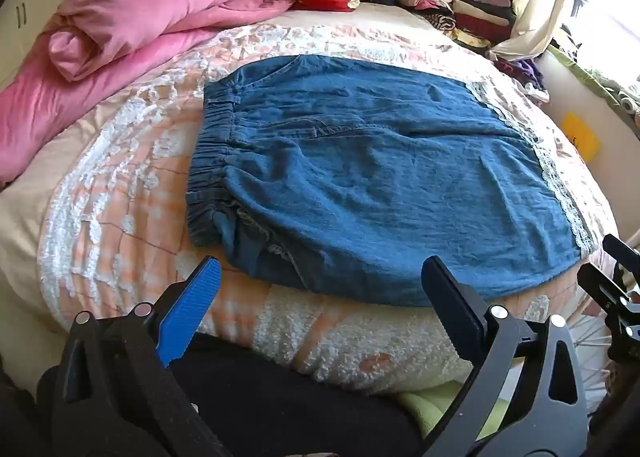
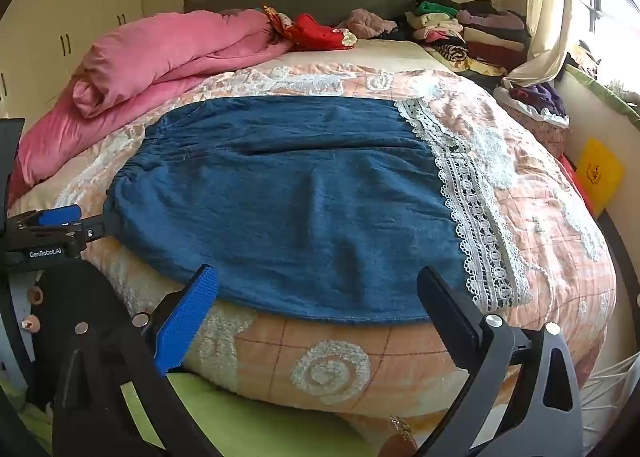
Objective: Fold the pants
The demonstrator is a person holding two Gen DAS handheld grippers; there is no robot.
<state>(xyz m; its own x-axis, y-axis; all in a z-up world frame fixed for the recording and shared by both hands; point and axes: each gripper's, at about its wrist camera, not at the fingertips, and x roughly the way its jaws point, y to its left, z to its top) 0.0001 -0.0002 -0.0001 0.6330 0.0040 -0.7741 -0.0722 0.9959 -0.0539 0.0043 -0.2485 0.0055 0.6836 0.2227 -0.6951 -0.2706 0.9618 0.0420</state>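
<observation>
The left gripper (image 1: 320, 289) is hovering wide apart, holding nothing, at the near edge of the bed (image 1: 120, 185). The blue pants (image 1: 360, 177) are lying flat on the quilt, elastic waistband (image 1: 212, 153) leftward, lace hem (image 2: 472, 209) rightward, apparently folded leg over leg. The right gripper (image 2: 318, 297) is likewise gaping empty at the near edge, probably positioning for another fold.

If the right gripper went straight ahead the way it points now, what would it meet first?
Probably the near edge of the blue denim pants spread on the quilt. The right gripper, jaws open, aims at that hem; depth is uncertain.
</observation>
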